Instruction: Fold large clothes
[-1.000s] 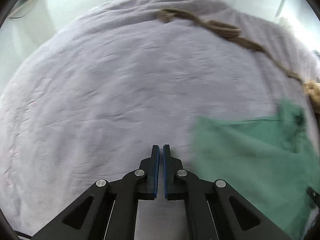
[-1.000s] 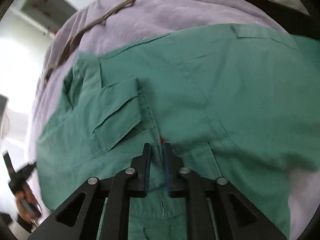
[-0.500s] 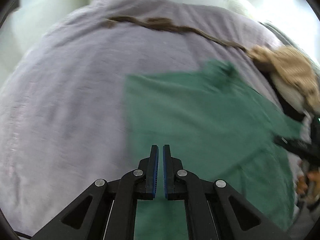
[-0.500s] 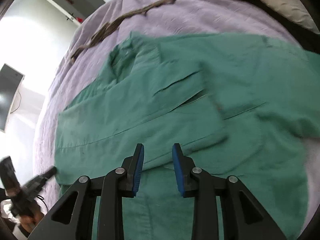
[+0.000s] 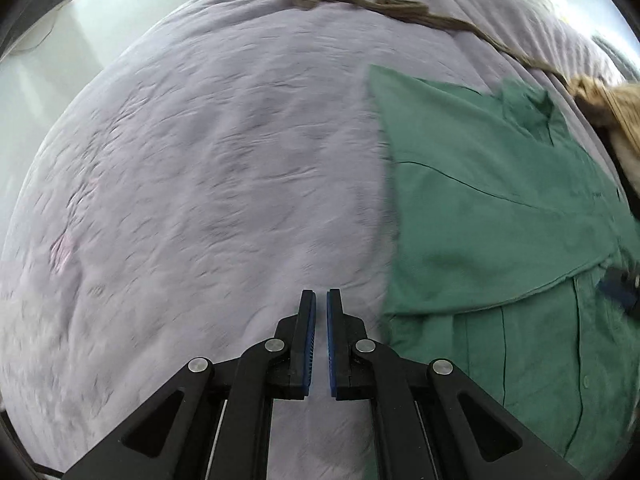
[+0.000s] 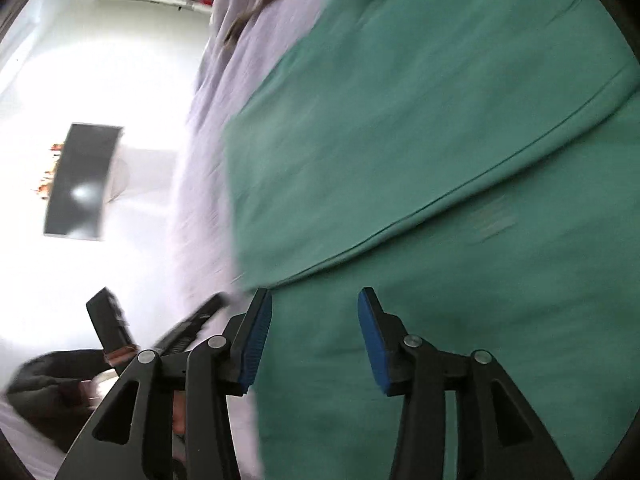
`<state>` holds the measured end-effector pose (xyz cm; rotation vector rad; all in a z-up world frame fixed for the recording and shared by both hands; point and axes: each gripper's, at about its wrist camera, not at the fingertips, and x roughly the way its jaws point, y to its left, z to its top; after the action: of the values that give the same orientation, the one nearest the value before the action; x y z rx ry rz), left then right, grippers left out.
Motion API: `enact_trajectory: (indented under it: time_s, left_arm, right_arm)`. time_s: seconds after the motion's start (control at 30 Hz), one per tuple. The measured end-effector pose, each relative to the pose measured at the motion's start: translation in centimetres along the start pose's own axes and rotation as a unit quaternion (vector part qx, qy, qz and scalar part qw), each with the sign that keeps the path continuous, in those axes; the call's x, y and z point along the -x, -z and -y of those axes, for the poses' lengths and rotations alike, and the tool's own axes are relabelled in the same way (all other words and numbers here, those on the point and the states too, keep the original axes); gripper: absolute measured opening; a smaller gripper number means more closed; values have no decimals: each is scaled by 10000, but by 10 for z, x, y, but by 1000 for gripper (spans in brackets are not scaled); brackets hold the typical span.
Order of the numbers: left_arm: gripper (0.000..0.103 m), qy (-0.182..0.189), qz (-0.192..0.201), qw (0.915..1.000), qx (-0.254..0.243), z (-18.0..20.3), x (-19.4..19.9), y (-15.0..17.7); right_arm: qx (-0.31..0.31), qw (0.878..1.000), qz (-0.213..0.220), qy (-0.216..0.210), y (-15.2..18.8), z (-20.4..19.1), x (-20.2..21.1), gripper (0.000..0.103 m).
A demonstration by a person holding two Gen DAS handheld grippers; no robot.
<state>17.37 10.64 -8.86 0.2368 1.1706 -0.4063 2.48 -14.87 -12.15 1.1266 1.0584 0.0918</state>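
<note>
A green shirt [image 5: 480, 208] lies spread on the lilac bed cover [image 5: 220, 180], with one part folded over the front. My left gripper [image 5: 321, 300] is shut with nothing in it and hangs over bare cover just left of the shirt's edge. In the right wrist view my right gripper [image 6: 315, 296] hovers over the green shirt [image 6: 440, 120] near its left edge. Its jaws are opening and nothing is between them. The left gripper [image 6: 192, 320] shows there as a dark blur at the lower left.
A long brown strip of cloth [image 5: 400, 4] runs across the far side of the bed to a tan garment [image 5: 612, 100] at the right. A dark sleeve [image 6: 48, 384] and a dark wall screen [image 6: 80, 180] show beyond the bed's edge.
My left gripper has slid off the shirt onto the cover at its left. The right gripper's jaws have spread wider and its view has swung toward the shirt's left edge.
</note>
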Motion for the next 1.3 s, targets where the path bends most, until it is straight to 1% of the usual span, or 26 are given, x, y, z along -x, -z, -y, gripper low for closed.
enact_trajectory:
  time_s: [0.07,0.1,0.2,0.23,0.27,0.3,0.4,0.5,0.6,0.7,0.73,0.77,0.8,0.83,0.87,0.93,1.0,1.07,1.1,1.13,1.2,1.23,1.27,1.3]
  left_arm:
    - [6,-32,-27,10000,35,-2,4,6]
    - [6,-34,-40,10000,58,-5,6,10]
    - [6,-2,-94,9998,174,-12,9,23]
    - [6,0,-110,9997,202,-13,10,27]
    - [6,3,-137,9996,256,-18,11,31]
    - [6,2,-145,9994,299,-20,12,33]
    - [6,35,-176,9988,460,-32,18,42]
    - [6,81,-208,9983,536,-39,20,47]
    - [7,98,-230,9982,549,-43,22,51]
    - [7,97,-185,9988,438,-40,27,53]
    - [7,95,-162,9991,389,-39,30,54]
    - [7,102,-153,9992,359,-39,32,54]
    - [7,125,-141,9993,318,-37,33,54]
    - [7,156,-139,9994,289,-33,35,54]
    - [7,182,-147,9993,275,-31,35,54]
    - [7,318,-194,9991,220,-22,35,51]
    - [7,447,-203,9987,131,-12,37,52]
    - [7,537,-196,9984,-20,-2,39,55]
    - [7,582,-185,9981,-73,3,40,55]
    - [7,630,-193,9977,-127,8,41,56]
    - [7,791,-247,9964,-195,19,40,59]
    - [41,851,-279,9957,-227,25,40,60]
    - [78,857,-326,9954,-271,31,39,61]
    - [99,797,-288,9960,-270,35,39,62]
  right_arm:
    - [-204,9994,-81,-281,5,-10,-32,48]
    - [-349,9987,-56,-366,6,-13,-47,48]
    - [-699,9965,131,-435,3,-15,-69,48]
    - [-741,9959,173,-487,2,-17,-72,45]
    - [-737,9954,132,-602,1,-21,-77,15]
    - [-686,9956,65,-632,1,-26,-80,3]
    - [-434,9977,-90,-514,4,-42,-95,3]
    - [-389,9989,-202,-156,7,-42,-114,3]
    - [-456,9985,-276,-102,13,-40,-108,4]
    - [-95,9986,-489,153,23,-49,-92,10]
    - [16,9985,-492,227,25,-52,-85,17]
    - [113,9983,-476,305,32,-55,-75,34]
    - [220,9978,-423,452,37,-55,-61,45]
    - [310,9973,-351,565,43,-55,-48,64]
    - [406,9966,-262,674,49,-54,-35,66]
    - [540,9937,-129,971,60,-50,-10,66]
    - [539,9908,29,1242,73,-41,14,67]
    - [424,9889,167,1415,85,-32,32,74]
    - [295,9885,260,1463,91,-25,43,75]
    - [175,9881,335,1489,88,-15,52,76]
    - [-100,9863,525,1562,95,-2,66,77]
    - [-206,9852,603,1589,97,3,73,78]
    - [-303,9844,682,1595,100,7,79,80]
    - [-388,9836,758,1592,102,12,87,80]
